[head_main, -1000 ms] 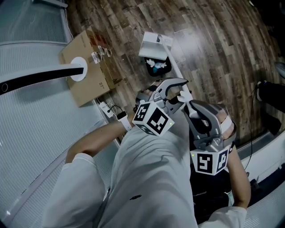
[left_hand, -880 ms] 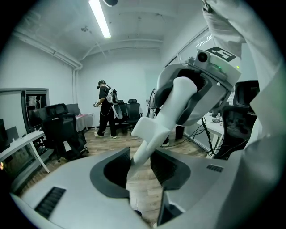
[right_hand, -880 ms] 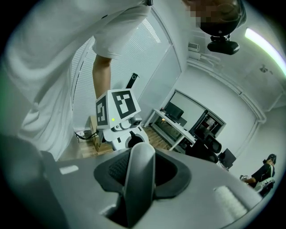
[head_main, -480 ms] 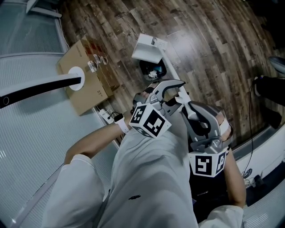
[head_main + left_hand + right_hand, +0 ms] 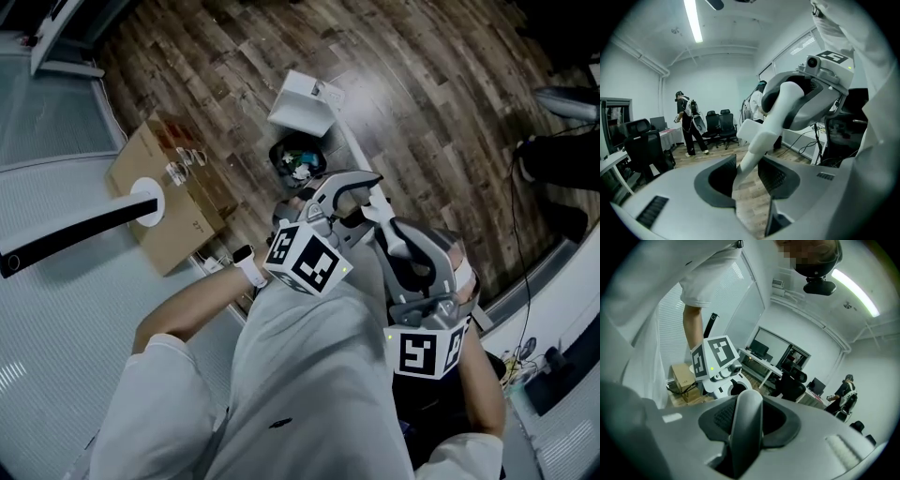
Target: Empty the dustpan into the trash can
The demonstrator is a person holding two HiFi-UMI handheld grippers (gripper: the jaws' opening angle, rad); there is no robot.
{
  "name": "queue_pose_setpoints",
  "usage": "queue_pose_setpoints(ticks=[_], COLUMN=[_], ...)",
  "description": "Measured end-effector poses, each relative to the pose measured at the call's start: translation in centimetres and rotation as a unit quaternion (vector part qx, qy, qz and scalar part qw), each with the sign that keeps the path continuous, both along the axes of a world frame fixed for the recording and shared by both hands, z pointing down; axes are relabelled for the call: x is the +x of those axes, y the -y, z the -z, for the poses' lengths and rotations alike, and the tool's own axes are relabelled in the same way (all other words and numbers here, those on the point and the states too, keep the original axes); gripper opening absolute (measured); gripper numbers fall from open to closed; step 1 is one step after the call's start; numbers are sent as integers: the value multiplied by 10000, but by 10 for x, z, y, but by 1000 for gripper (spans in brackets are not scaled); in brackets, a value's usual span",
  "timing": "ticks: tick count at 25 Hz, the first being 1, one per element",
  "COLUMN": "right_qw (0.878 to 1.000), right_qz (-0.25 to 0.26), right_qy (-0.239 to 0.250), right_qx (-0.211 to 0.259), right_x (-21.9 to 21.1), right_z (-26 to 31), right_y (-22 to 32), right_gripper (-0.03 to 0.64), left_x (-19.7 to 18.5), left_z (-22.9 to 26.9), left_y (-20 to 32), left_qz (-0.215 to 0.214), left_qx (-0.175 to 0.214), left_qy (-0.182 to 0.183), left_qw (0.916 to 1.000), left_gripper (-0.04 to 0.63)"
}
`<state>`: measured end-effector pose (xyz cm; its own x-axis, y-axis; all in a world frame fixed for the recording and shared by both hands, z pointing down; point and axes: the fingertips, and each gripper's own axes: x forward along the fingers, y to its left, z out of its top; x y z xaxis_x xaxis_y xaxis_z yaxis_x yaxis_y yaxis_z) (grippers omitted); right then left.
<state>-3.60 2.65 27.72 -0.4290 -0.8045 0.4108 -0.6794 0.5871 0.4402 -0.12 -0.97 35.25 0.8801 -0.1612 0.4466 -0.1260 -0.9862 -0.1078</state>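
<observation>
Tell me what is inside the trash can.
The trash can has a dark liner holding pale and bluish scraps. The white dustpan overlaps its far rim in the head view, so that part, and anything beneath the scraps, cannot be seen.

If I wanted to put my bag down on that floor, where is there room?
Bare wood floor lies right of the trash can and dustpan, up to the black cable. A second patch lies above the cardboard box, left of the dustpan. Crowded: the narrow strip between box and can.
</observation>
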Motion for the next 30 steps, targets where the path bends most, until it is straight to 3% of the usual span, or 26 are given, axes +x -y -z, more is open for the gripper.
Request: queue_pose_setpoints(ticks=[6,15,23,30], right_qw=[9978,9842,9682,9491], right_qz=[-623,-1570,-2216,-2772], right_qy=[63,343,457,753], right_qx=[-221,-742,-1066,-1290], right_x=[35,96,130,157], right_z=[-10,-45,-81,-105], right_y=[-4,-6,-9,-12], right_gripper=[123,124,124,123], left_x=[37,95,125,121], left_z=[-13,-55,-91,-94], left_y=[-11,-30,-40,-43], left_qz=[-367,-869,-675,-573], left_qx=[-163,-517,-739,-1029], left_qy=[2,393,677,729], left_qw=[9992,9941,9927,9904], left_gripper=[143,143,141,113])
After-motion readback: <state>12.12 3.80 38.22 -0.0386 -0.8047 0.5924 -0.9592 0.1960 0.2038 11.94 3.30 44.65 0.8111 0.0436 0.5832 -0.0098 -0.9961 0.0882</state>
